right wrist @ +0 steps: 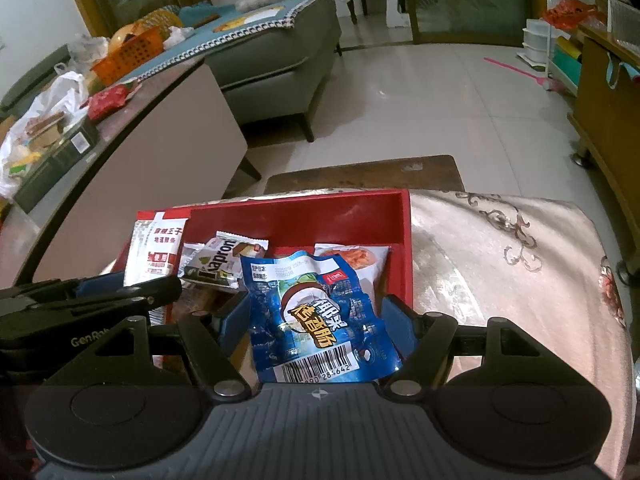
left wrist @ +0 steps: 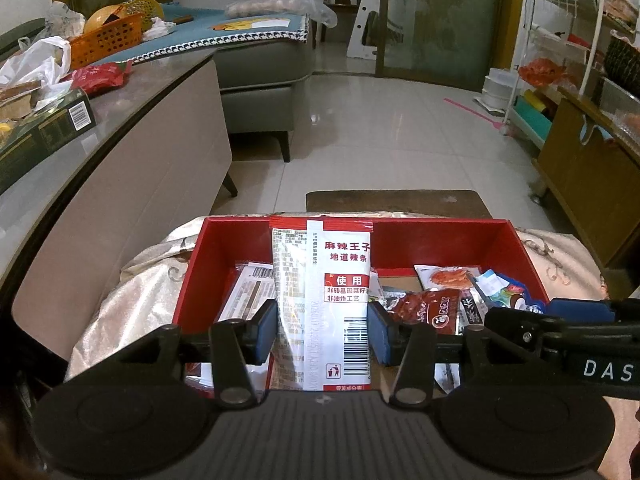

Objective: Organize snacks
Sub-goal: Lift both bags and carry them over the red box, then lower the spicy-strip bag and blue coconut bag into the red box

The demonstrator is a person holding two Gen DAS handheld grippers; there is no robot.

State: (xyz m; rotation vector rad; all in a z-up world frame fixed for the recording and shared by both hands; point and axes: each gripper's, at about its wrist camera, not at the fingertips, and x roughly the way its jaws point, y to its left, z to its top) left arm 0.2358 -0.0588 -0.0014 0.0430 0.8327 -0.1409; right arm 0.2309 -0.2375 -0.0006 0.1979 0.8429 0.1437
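The left gripper (left wrist: 322,330) is clamped on a tall white and red snack packet (left wrist: 325,280), its blue pads pressing both side edges and holding it upright over the red box (left wrist: 440,236). More snack packets (left wrist: 436,304) lie in the box to the right, near the right gripper (left wrist: 576,312). Far left stands a grey table (left wrist: 132,92) with an orange basket (left wrist: 108,38).

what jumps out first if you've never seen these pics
A red tray of snack packets sits on a pale embroidered cloth. The left tool grips an upright white spicy-strip packet over it; the right tool holds a crinkled blue sausage packet.
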